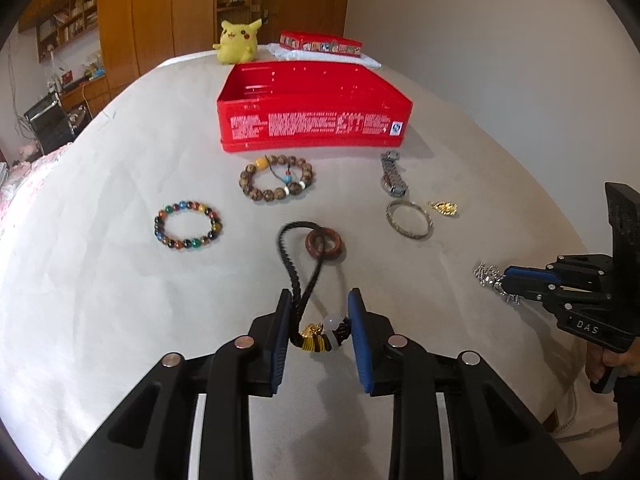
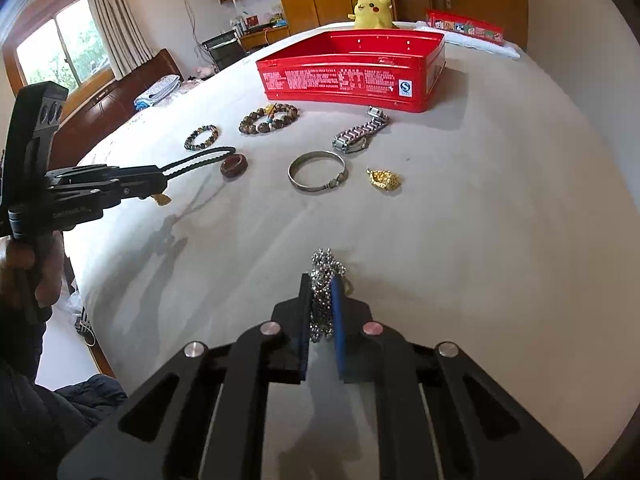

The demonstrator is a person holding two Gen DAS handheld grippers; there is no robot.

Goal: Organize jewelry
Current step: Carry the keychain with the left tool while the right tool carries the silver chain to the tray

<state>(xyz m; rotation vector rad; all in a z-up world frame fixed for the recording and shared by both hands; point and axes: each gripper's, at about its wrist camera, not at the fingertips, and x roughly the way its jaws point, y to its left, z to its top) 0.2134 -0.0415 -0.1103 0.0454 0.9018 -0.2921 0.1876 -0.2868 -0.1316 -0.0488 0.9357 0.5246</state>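
An open red tin (image 1: 316,128) stands at the back of the white cloth; it also shows in the right wrist view (image 2: 352,76). My left gripper (image 1: 319,308) has its jaws around the beaded end of a black cord necklace (image 1: 294,276) with a brown ring pendant (image 1: 324,243); whether the pads press it is unclear. In the right wrist view the left gripper (image 2: 162,188) holds the cord (image 2: 200,160) off the cloth. My right gripper (image 2: 322,292) is shut on a silver bead chain (image 2: 325,280), which also shows in the left wrist view (image 1: 490,276).
On the cloth lie a wooden bead bracelet (image 1: 276,178), a multicoloured bead bracelet (image 1: 188,225), a metal watch (image 1: 392,174), a silver bangle (image 1: 409,220) and a gold piece (image 1: 443,209). A Pikachu plush (image 1: 237,42) and the tin's lid (image 1: 320,45) sit behind the tin.
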